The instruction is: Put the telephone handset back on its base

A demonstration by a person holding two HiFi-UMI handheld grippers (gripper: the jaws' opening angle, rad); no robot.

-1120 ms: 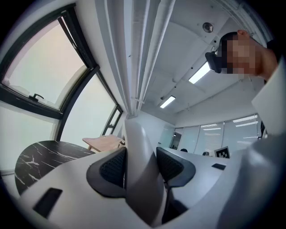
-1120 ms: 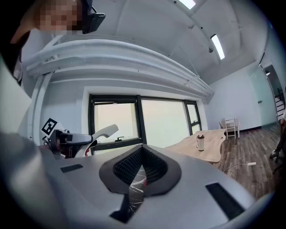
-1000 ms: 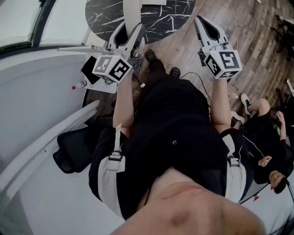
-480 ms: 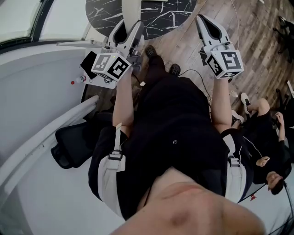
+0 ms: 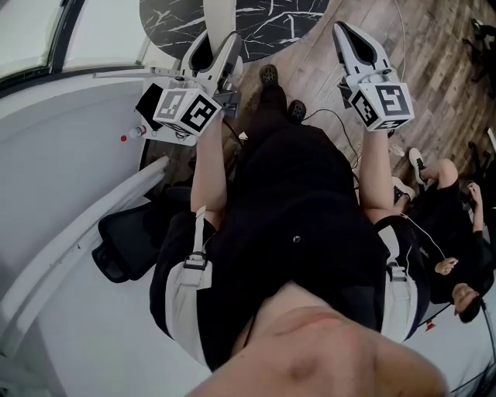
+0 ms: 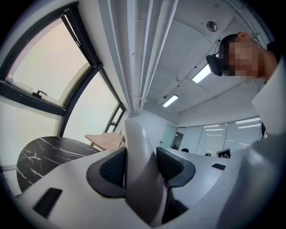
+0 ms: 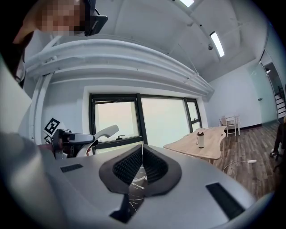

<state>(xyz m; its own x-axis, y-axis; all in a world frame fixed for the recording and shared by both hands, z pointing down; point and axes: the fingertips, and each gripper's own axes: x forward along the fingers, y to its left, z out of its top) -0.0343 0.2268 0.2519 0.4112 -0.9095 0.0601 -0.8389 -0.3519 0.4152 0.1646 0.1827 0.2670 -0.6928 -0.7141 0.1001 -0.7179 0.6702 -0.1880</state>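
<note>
A white, elongated telephone handset [image 6: 136, 138] stands upright between the pads of my left gripper [image 6: 140, 166], which is shut on it. From the head view the handset [image 5: 219, 17] sticks out beyond the left gripper [image 5: 217, 48], above a black marbled table. My right gripper [image 5: 353, 40] is held level on the right over the wood floor. Its pads [image 7: 129, 164] meet at the tips with nothing between them. The right gripper view also catches the left gripper with the handset [image 7: 106, 132] at its left edge. No telephone base shows in any view.
A round black marbled table [image 5: 263, 27] lies ahead. A white desk [image 5: 62, 155] on the left carries a black object [image 5: 147, 108] and a small red-capped bottle [image 5: 133, 136]. A black chair [image 5: 124, 240] stands beside it. A seated person [image 5: 442, 209] is at the right.
Both grippers stay almost where they were, with jaws unchanged. The person's shoes have stepped a little forward, and the head view has shifted slightly.
</note>
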